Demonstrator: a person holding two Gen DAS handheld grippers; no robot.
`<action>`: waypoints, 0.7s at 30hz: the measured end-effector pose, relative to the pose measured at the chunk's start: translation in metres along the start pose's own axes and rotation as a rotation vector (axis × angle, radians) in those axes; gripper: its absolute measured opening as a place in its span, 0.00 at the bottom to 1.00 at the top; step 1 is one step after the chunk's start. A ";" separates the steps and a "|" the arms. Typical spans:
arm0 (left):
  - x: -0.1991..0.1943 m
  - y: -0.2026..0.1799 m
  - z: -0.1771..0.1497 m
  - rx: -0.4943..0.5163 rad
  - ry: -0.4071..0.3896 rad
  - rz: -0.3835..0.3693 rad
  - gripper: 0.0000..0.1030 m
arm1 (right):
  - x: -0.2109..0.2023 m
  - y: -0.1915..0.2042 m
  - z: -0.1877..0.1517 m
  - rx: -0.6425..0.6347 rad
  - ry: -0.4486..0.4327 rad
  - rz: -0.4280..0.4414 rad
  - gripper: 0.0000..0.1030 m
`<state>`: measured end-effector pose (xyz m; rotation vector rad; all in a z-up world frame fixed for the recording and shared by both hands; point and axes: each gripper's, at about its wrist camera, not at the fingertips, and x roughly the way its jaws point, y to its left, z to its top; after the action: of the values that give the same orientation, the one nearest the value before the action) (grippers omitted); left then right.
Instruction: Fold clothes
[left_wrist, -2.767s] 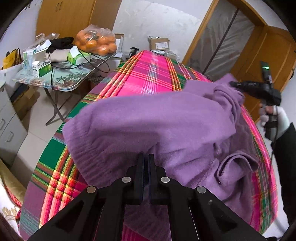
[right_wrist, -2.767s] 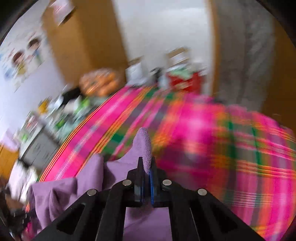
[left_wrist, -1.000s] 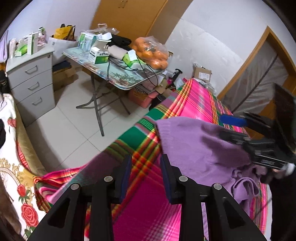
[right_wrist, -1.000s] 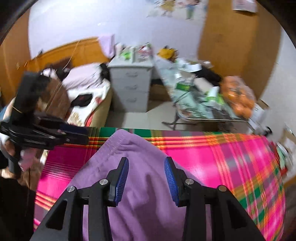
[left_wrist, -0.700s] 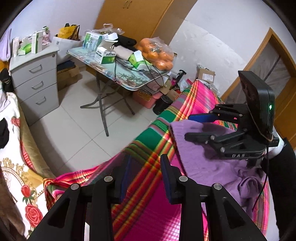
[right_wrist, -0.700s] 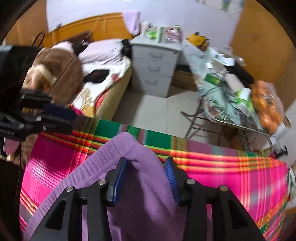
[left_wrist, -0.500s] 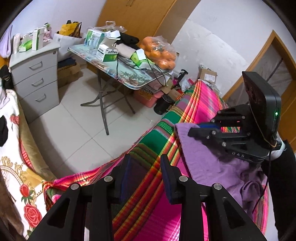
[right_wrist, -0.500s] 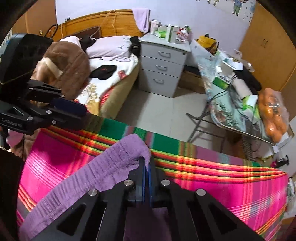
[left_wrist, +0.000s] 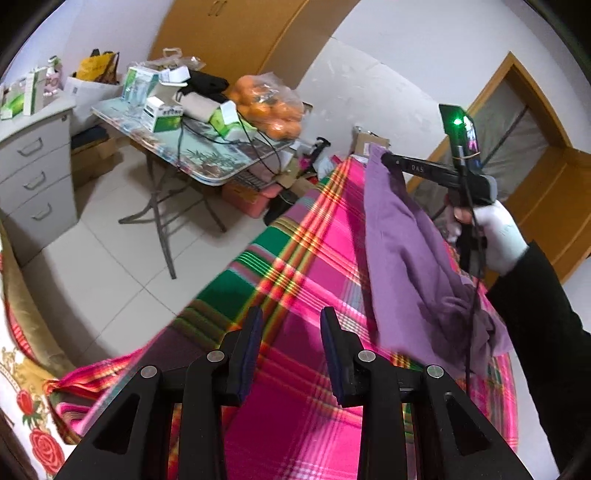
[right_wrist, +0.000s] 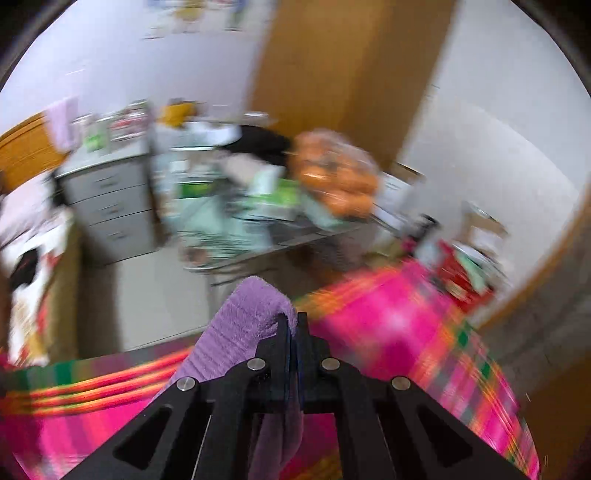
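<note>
A purple knitted garment (left_wrist: 402, 258) hangs from my right gripper (left_wrist: 384, 159), lifted by one edge above the pink, green and orange plaid cloth (left_wrist: 314, 258) on the table; its lower part lies bunched on the cloth. In the right wrist view the right gripper (right_wrist: 292, 321) is shut on a fold of the purple garment (right_wrist: 243, 321), and the background is blurred. My left gripper (left_wrist: 290, 332) stands open low over the plaid cloth with nothing between its fingers, left of the garment. A gloved hand (left_wrist: 495, 232) holds the right gripper's handle.
A cluttered folding table (left_wrist: 207, 162) with boxes, cables and a bag of oranges (left_wrist: 271, 107) stands beyond the plaid cloth. A grey drawer unit (left_wrist: 35, 173) is at the left. Floral bedding (left_wrist: 22, 417) lies at the lower left. A wooden door (left_wrist: 546, 206) is at the right.
My right gripper shut on the garment's edge, then swung right and up, lifting that edge off the cloth. The left gripper stayed open and hardly moved.
</note>
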<state>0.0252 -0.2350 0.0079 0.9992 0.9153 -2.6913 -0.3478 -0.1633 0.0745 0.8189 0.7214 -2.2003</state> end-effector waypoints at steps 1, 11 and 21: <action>0.003 -0.002 0.000 -0.003 0.007 -0.010 0.32 | 0.010 -0.011 -0.006 0.029 0.048 -0.007 0.05; 0.037 -0.036 -0.008 -0.054 0.127 -0.208 0.41 | -0.088 -0.037 -0.079 0.156 -0.069 0.180 0.24; 0.073 -0.064 -0.014 -0.138 0.191 -0.249 0.41 | -0.177 0.005 -0.214 0.039 -0.063 0.331 0.34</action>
<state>-0.0437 -0.1688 -0.0147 1.1993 1.3242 -2.7124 -0.1686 0.0483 0.0605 0.8201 0.4750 -1.9366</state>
